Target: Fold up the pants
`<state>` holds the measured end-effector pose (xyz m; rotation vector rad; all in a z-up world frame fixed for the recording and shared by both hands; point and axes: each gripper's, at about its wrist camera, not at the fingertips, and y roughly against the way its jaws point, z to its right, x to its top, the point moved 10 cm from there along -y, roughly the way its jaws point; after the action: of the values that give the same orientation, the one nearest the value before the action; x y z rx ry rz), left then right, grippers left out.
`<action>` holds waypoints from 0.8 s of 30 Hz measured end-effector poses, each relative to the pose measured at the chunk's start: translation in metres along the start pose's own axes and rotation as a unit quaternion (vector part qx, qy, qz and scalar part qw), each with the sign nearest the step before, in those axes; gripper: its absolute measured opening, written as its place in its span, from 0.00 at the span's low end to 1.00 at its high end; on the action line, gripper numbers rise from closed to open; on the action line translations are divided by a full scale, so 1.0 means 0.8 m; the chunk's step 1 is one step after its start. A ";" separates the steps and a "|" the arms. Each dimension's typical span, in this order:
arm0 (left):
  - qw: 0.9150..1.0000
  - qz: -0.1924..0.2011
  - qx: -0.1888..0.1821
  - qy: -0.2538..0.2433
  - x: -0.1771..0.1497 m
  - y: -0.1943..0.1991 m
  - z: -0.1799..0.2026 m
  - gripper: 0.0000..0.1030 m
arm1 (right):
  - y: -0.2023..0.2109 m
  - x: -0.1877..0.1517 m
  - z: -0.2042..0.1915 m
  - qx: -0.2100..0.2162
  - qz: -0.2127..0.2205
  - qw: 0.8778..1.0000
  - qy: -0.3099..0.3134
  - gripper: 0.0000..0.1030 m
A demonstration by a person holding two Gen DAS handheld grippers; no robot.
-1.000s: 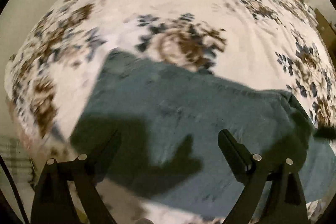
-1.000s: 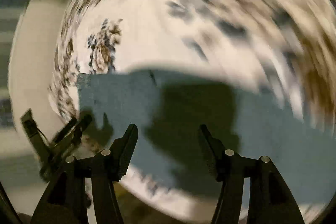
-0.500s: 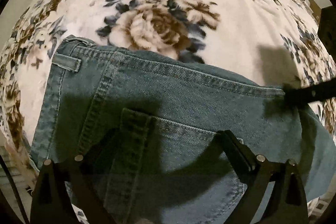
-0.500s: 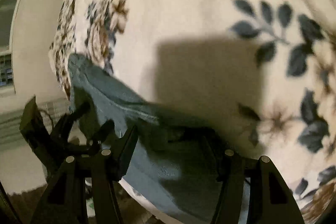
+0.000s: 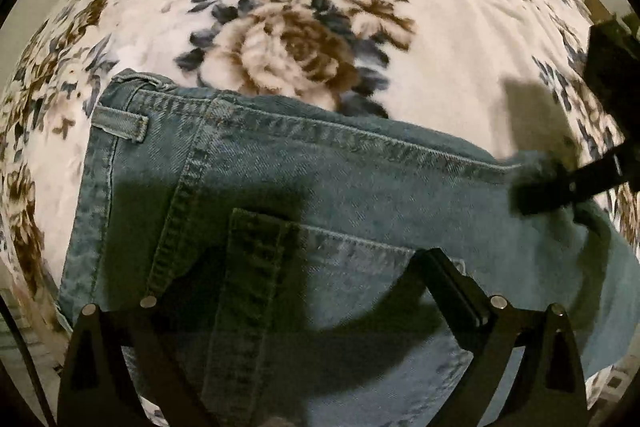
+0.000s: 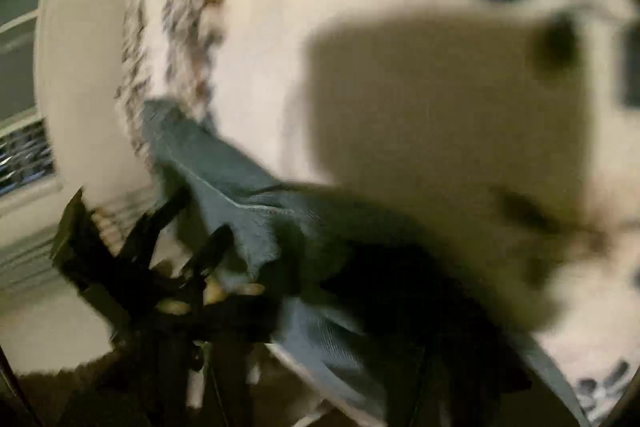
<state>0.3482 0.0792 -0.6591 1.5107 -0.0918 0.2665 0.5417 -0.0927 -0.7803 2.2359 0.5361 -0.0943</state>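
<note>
Jeans [image 5: 320,187] lie flat on a floral blanket [image 5: 440,27], filling the lower half of the left wrist view: waistband and belt loop at left, back pocket bottom centre, leg running off to the right edge. In the right wrist view the denim [image 6: 224,179] runs as a band from mid-left down to bottom right, close to the blanket's edge.

Risks, as I judge them:
- The right wrist view is heavily smeared, so that tool looks to be in fast motion. A grab made at that speed could catch one layer only, or pinch blanket along with denim.
- The jeans sit near the blanket's edge at lower left. A hard pull that way could drag the cloth off the edge.
- The two tools work far apart on the cloth. Uneven lifting would skew the fold line and bunch the seat.

Fingers:
- Left gripper [image 5: 288,291]: spread wide, hovering over the back pocket, tips low over the denim. Whether they touch is not clear. Nothing held.
- Right gripper [image 5: 536,193]: seen from the left wrist view as a dark tip at the leg's upper edge, right side, apparently on the cloth. Its own view is too blurred and dark; cannot tell how far apart the fingers are or whether it has any cloth.
</note>
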 end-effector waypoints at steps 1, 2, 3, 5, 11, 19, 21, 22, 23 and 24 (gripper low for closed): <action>1.000 0.000 0.001 -0.003 -0.002 0.001 -0.002 0.98 | 0.020 0.000 0.007 0.007 0.028 0.999 -0.022 0.10; 1.000 -0.002 0.002 -0.007 -0.005 0.001 -0.003 0.98 | 0.035 0.001 0.013 0.010 0.048 0.998 -0.039 0.10; 1.000 -0.004 0.003 -0.011 -0.007 0.001 -0.004 0.98 | 0.054 0.002 0.021 0.007 0.077 0.996 -0.052 0.05; 1.000 -0.009 0.003 -0.012 -0.012 0.002 -0.008 0.98 | 0.105 0.011 0.049 -0.011 0.150 0.985 -0.083 0.01; 1.000 -0.002 -0.010 0.013 -0.007 0.027 -0.012 0.98 | 0.103 -0.011 0.040 -0.033 0.084 0.996 -0.027 0.06; 1.000 0.003 -0.007 -0.006 0.011 0.026 0.004 0.98 | 0.074 -0.054 0.063 -0.173 -0.006 0.982 0.070 0.07; 1.000 0.004 -0.008 -0.006 0.014 0.023 0.009 0.98 | 0.076 -0.061 0.071 -0.180 -0.012 0.981 0.077 0.14; 1.000 0.004 -0.007 -0.006 0.013 0.022 0.015 0.98 | 0.074 -0.064 0.072 -0.186 -0.016 0.979 0.082 0.21; 1.000 0.004 -0.006 -0.006 0.015 0.020 0.019 0.98 | 0.070 -0.066 0.069 -0.192 -0.018 0.978 0.086 0.28; 1.000 0.002 -0.007 -0.004 0.014 0.019 0.020 0.98 | 0.065 -0.068 0.064 -0.198 -0.020 0.976 0.090 0.31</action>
<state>0.3570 0.0648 -0.6411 1.4990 -0.1030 0.2613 0.5188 -0.1796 -0.7642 1.8523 0.6355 0.1827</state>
